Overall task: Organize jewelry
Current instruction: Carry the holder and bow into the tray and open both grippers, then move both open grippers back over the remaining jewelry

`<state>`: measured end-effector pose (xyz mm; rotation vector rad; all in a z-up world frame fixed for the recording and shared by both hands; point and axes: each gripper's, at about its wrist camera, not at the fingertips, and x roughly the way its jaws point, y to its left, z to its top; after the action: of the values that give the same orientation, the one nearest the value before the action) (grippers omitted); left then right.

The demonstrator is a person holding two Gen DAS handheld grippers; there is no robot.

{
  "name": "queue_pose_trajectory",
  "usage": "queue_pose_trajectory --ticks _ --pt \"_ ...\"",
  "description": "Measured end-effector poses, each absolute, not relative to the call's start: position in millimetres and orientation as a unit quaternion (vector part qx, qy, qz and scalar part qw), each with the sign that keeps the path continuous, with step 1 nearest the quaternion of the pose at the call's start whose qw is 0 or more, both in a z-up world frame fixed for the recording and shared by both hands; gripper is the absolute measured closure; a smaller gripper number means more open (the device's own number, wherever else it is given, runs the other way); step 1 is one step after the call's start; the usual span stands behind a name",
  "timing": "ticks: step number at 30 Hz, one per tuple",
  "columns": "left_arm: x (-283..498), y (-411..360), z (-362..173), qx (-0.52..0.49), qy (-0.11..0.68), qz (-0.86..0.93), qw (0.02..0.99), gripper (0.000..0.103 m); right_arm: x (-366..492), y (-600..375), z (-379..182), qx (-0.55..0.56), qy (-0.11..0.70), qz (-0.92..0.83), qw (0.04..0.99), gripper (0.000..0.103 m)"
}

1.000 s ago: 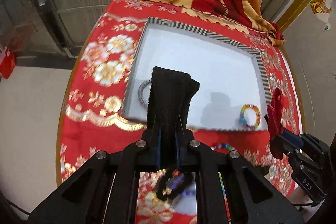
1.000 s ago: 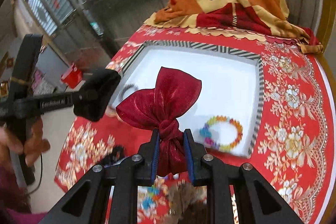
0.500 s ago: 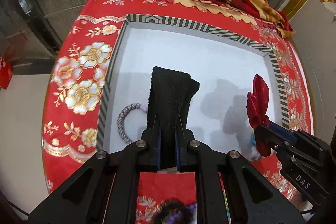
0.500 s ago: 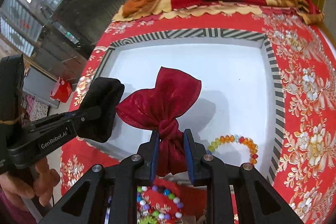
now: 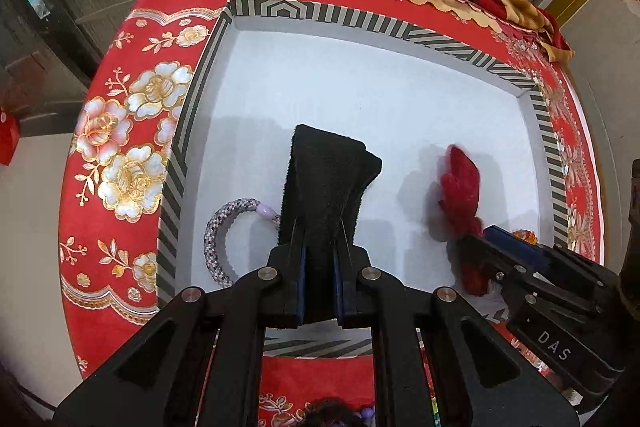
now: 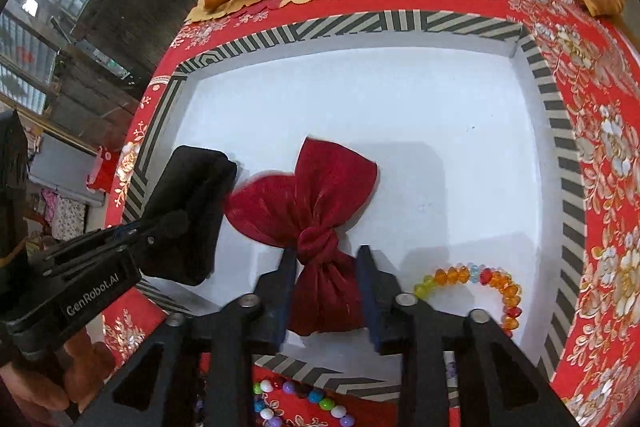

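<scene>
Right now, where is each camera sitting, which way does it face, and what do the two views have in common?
Left wrist: on the left gripper, looking steeply down into the striped tray; own fingers shut on a black cloth.
Right wrist: on the right gripper, angled down at the same tray; own jaws opening around a red bow; a hand shows.
Shared: tray, both grippers, bow, cloth, red tablecloth.

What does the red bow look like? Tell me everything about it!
The red bow is shiny dark-red cloth, gathered into a knot in the middle, with two puffy wings fanning out above and a bunched tail below. It sits over the white floor of the striped-edged tray. The right gripper has its jaws opening on either side of the knot. The bow's left wing meets the black cloth.
</scene>
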<state>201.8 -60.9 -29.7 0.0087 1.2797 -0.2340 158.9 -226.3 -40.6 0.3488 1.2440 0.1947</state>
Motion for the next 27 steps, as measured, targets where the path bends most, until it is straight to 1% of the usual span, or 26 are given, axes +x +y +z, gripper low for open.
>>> queue_pose_trajectory --ticks 3,5,7,9,10,12,15,23,27 --pt "200.6 -61.3 -29.3 0.006 0.595 -0.106 0.797 0.094 156.9 -228.4 -40.9 0.170 0.579 0.092 0.792 0.065" --pt "200.6 -61.1 -29.8 0.002 0.598 -0.104 0.794 0.090 155.1 -228.9 -38.0 0.170 0.576 0.094 0.794 0.065" --pt "199.9 -60.4 -30.0 -0.001 0.602 -0.103 0.792 0.083 152.8 -230.1 -33.4 0.171 0.571 0.095 0.797 0.065" --pt "197.3 -59.5 -27.8 -0.003 0.602 -0.102 0.792 0.070 149.0 -232.3 -28.0 0.172 0.566 0.095 0.801 0.065" --pt "194.9 -58.9 -25.1 -0.004 0.600 -0.101 0.794 0.067 146.5 -233.2 -24.7 0.174 0.563 0.095 0.802 0.065" --pt "190.4 -58.2 -19.2 -0.003 0.593 -0.099 0.799 0.058 141.7 -234.5 -18.3 0.179 0.557 0.095 0.805 0.064" --pt "182.1 -57.1 -8.5 -0.001 0.582 -0.099 0.807 0.055 128.1 -237.2 -3.8 0.188 0.544 0.096 0.812 0.064" --pt "151.1 -54.0 19.0 0.001 0.556 -0.099 0.825 0.055 84.8 -240.6 41.0 0.203 0.498 0.110 0.836 0.062" --pt "132.6 -52.3 28.7 0.001 0.550 -0.098 0.830 0.055 63.9 -242.4 52.5 0.192 0.488 0.111 0.844 0.062"
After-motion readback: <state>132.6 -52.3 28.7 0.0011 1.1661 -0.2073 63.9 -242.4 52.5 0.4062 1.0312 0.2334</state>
